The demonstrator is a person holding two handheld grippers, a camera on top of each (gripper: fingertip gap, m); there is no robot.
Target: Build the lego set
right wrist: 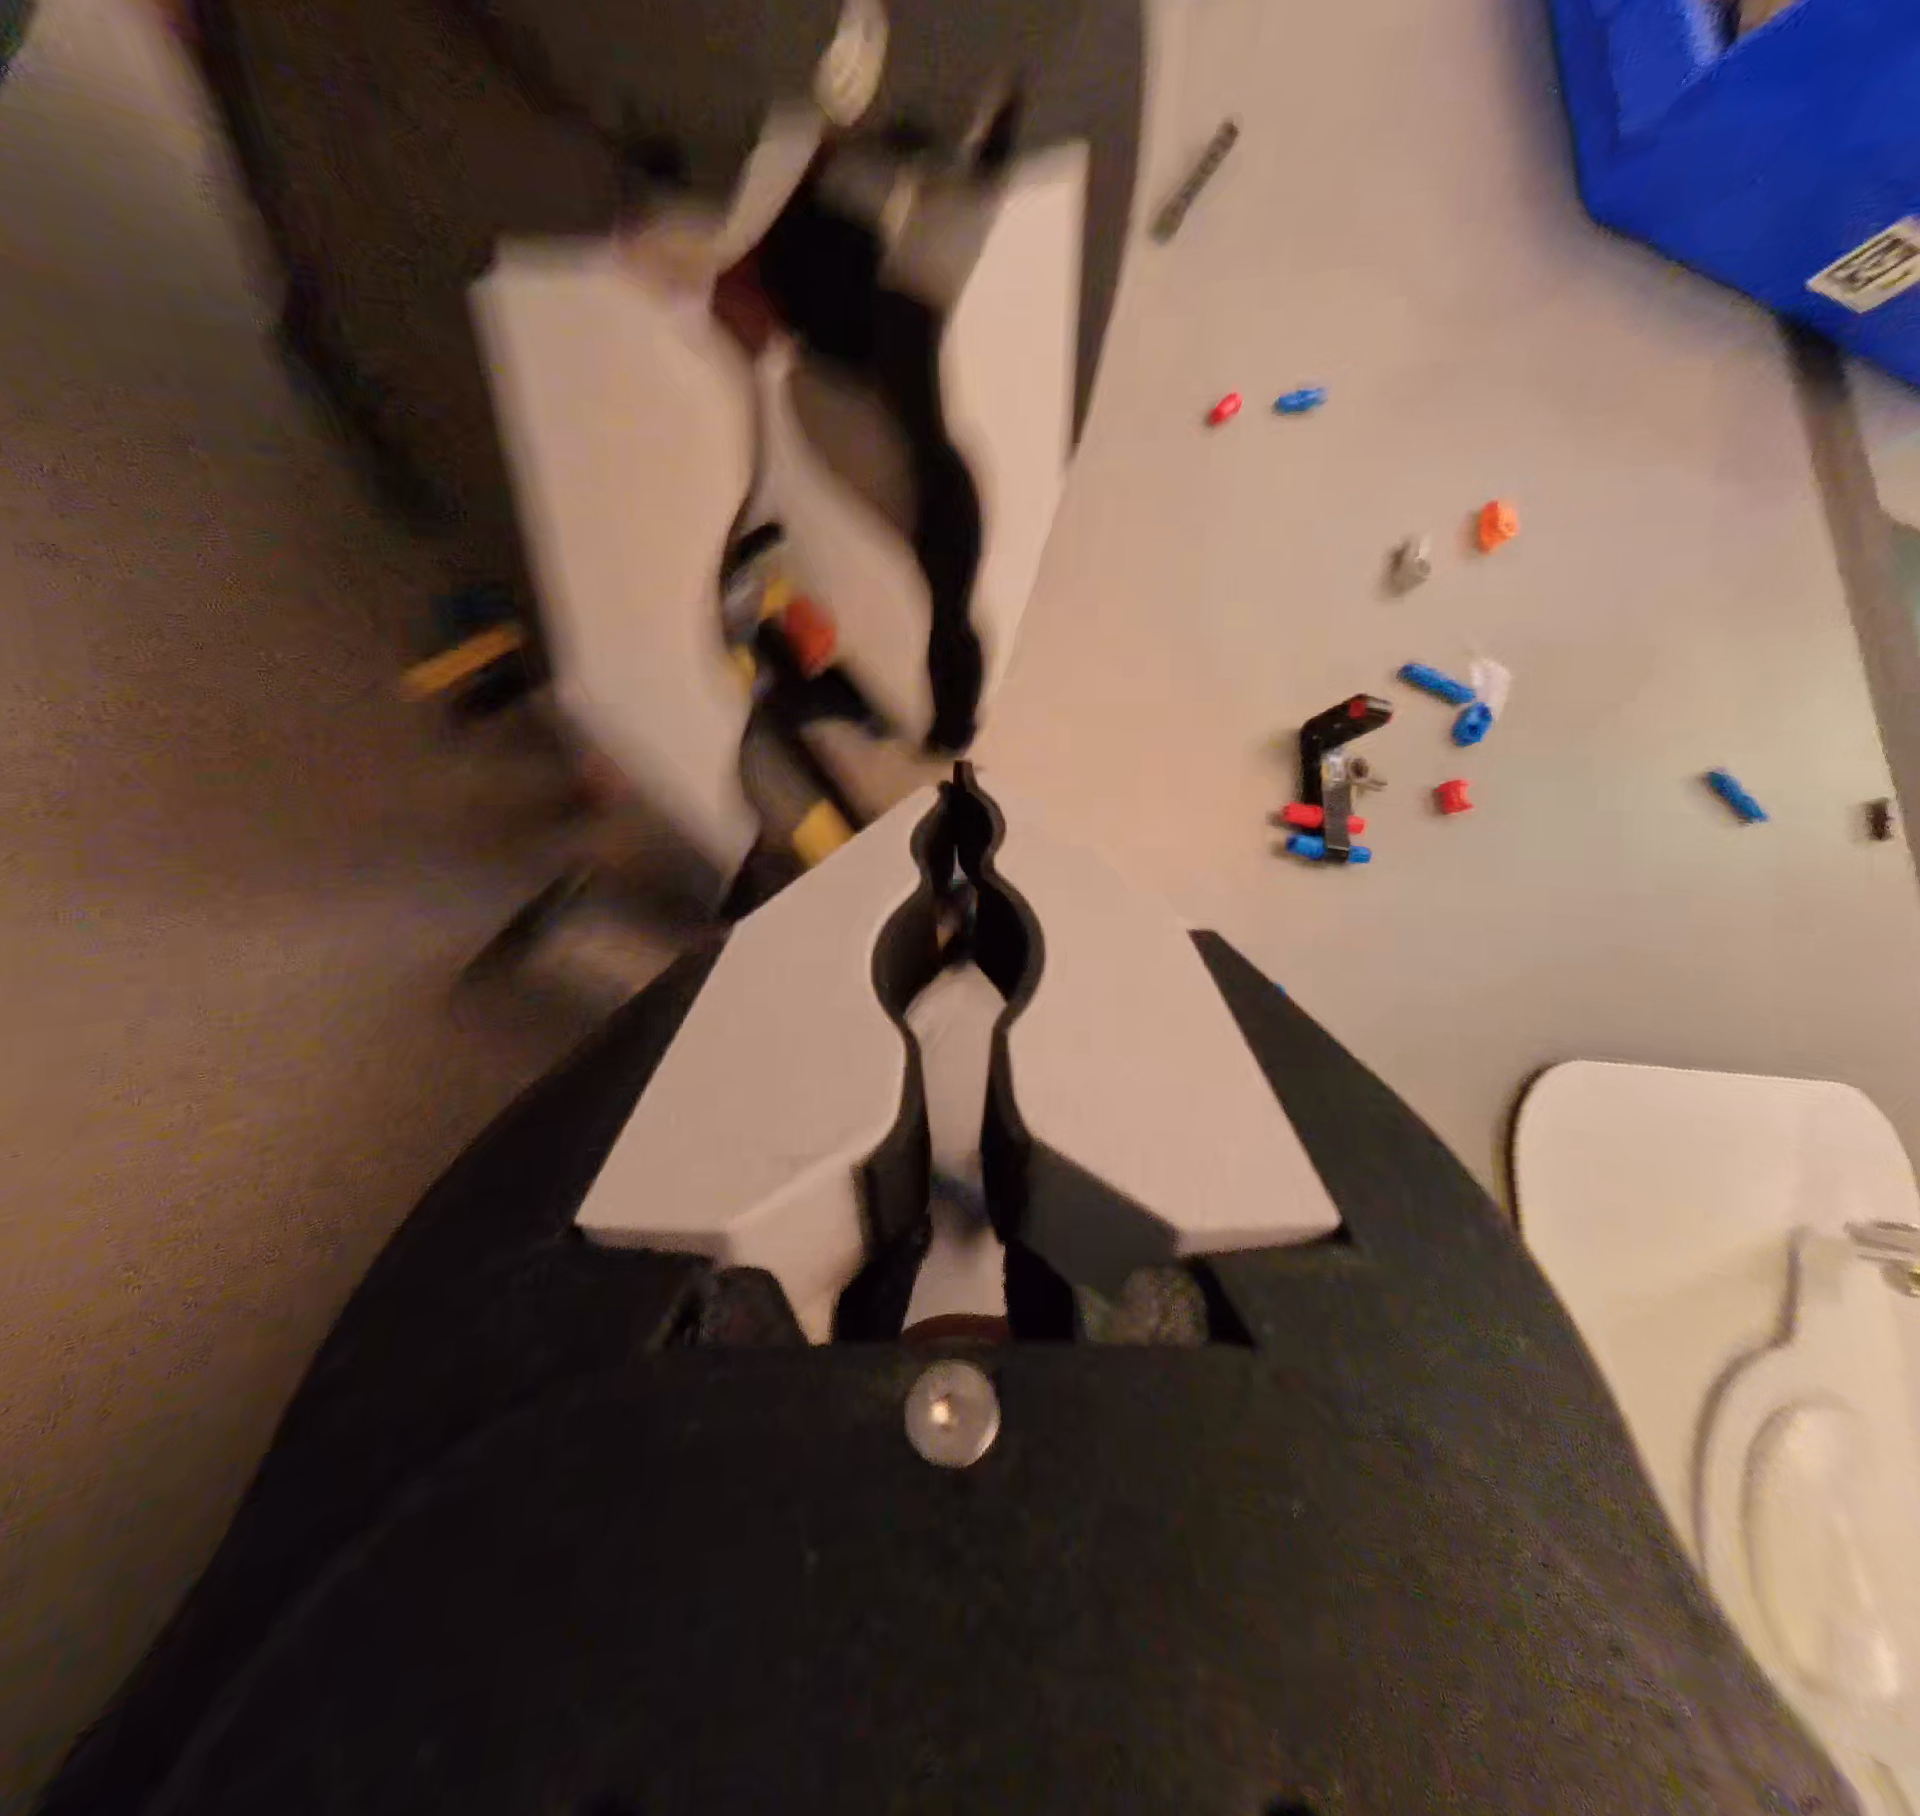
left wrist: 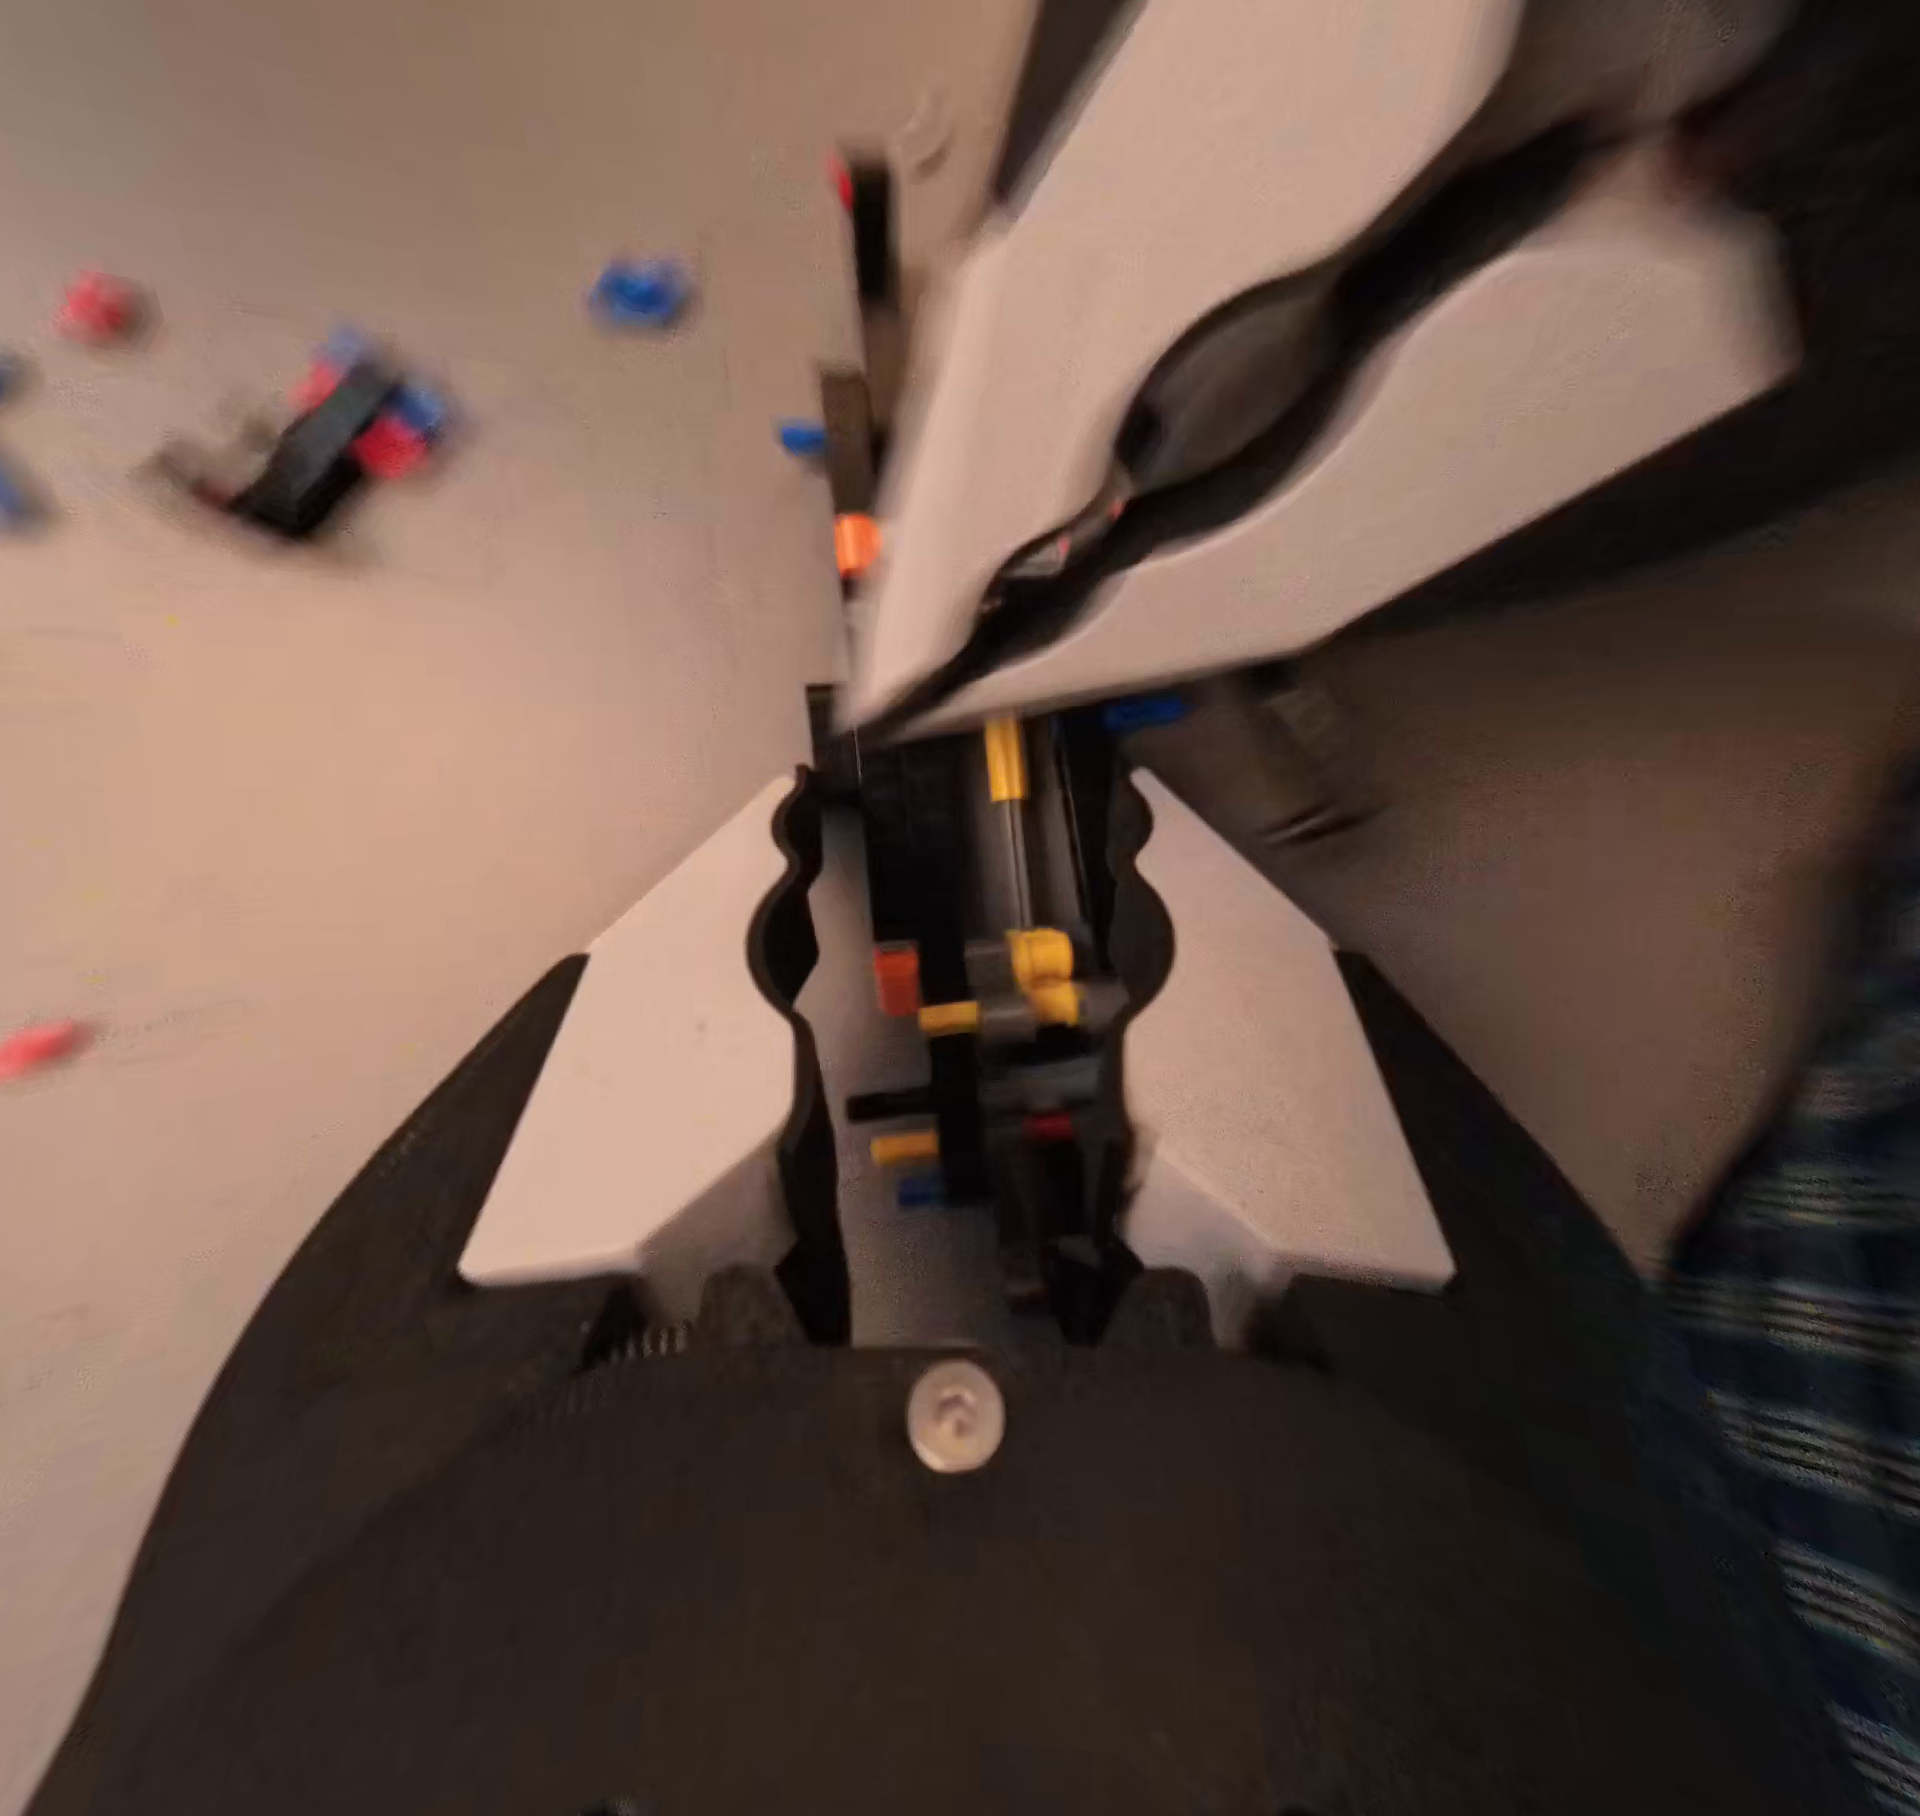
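Observation:
My left gripper (left wrist: 966,790) is shut on a black lego assembly (left wrist: 997,987) with yellow, orange and grey parts, and holds it above the table. The assembly runs forward past the fingertips as a long black beam (left wrist: 868,312) with an orange pin. My right gripper (right wrist: 961,779) is shut, with what looks like a small dark piece (right wrist: 956,919) pinched between its pads. Its tips meet the assembly just beyond the left fingertips. In the left wrist view the right gripper (left wrist: 868,712) comes in from the upper right. In the right wrist view the left gripper (right wrist: 852,779) and the assembly (right wrist: 800,634) are blurred.
Loose pieces lie on the pale table (right wrist: 1351,519): a small black sub-assembly (right wrist: 1335,779) with red and blue pins, plus blue, red, orange and grey bits. A blue bin (right wrist: 1745,125) stands at the far right. A white tray (right wrist: 1662,1195) lies near right. A plaid sleeve (left wrist: 1818,1351) is at right. My left and right fingertips are right by each other.

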